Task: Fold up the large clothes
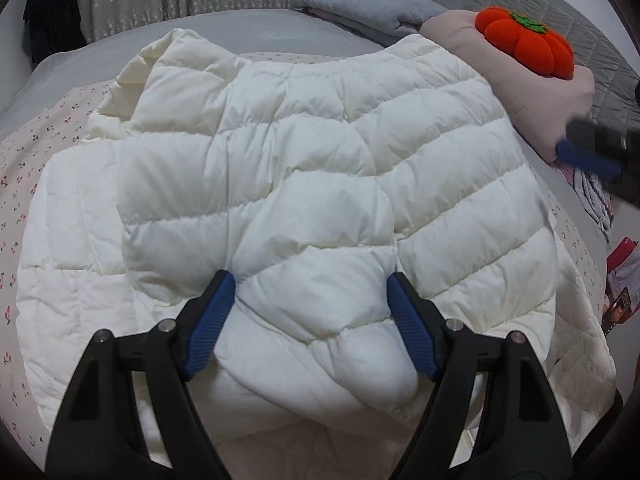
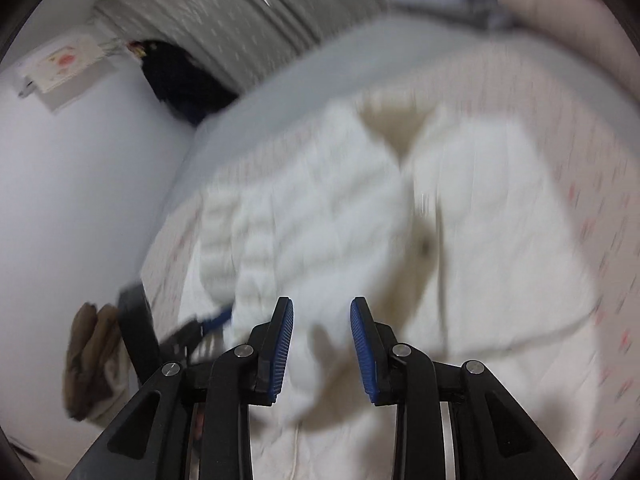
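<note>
A white quilted puffer jacket (image 1: 300,160) lies spread on the bed, one part folded over its middle. My left gripper (image 1: 310,280) is low over the jacket's near edge. Its blue pads (image 1: 212,320) stand wide apart with a puffy fold between them, and I see no squeeze on it. The right wrist view is smeared by motion. There my right gripper (image 2: 322,308) hovers over the jacket (image 2: 340,200), jaws partly apart with nothing pinched. One blue finger (image 1: 580,158) of it shows blurred at the jacket's right side in the left wrist view.
An orange pumpkin cushion (image 1: 524,44) sits on a beige pillow (image 1: 540,100) at the far right. A grey-blue folded blanket (image 1: 360,4) lies behind the jacket. A floral sheet (image 1: 40,152) covers the bed. A pale wall (image 2: 80,200) runs along the bed's left edge.
</note>
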Action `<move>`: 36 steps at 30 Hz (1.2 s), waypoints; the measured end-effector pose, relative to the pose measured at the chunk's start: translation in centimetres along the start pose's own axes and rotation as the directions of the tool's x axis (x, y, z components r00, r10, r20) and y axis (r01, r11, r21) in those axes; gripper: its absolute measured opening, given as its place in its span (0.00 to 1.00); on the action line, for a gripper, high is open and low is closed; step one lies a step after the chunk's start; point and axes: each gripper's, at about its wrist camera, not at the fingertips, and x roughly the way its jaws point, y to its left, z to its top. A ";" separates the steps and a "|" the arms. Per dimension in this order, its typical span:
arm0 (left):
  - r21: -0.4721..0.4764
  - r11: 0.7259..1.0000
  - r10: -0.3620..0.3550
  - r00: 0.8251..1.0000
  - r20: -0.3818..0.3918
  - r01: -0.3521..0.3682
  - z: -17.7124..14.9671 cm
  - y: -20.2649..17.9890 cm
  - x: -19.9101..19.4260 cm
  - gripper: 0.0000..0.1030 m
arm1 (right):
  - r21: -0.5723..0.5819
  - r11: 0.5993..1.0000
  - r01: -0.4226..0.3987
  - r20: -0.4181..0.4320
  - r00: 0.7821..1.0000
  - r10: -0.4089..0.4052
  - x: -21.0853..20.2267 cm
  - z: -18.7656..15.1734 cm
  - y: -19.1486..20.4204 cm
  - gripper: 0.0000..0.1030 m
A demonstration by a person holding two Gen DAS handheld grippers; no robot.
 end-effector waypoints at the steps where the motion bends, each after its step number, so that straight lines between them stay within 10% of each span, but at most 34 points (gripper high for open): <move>1: 0.003 1.000 0.005 1.000 0.005 -0.005 -0.1 0.0 0.0 0.76 | -0.067 0.997 0.030 0.063 0.998 -0.026 0.1 1.0 0.8 0.31; 6: 0.008 1.000 0.017 1.000 0.016 -0.018 -0.5 -0.4 0.0 0.76 | -0.243 0.963 0.113 0.236 0.970 -0.054 5.5 4.3 4.6 0.31; 13: 0.019 1.000 0.015 1.000 -0.011 -0.015 1.1 -0.2 -1.5 0.67 | -0.224 0.940 0.257 0.106 0.965 -0.238 15.7 2.2 1.0 0.30; 24: -0.149 0.981 0.143 0.979 0.142 -0.122 11.1 3.3 0.5 0.43 | -0.242 0.933 0.265 0.091 0.964 -0.250 16.7 0.9 -0.3 0.29; 29: -0.302 0.916 0.276 0.961 -0.005 -0.264 7.5 8.5 5.9 0.34 | -0.240 0.936 0.256 0.092 0.966 -0.241 16.9 0.9 -0.3 0.29; 36: -0.337 0.920 0.239 0.968 0.071 -0.202 5.7 9.6 6.5 0.34 | -0.197 0.962 0.190 0.066 0.981 -0.180 17.3 0.8 -1.2 0.29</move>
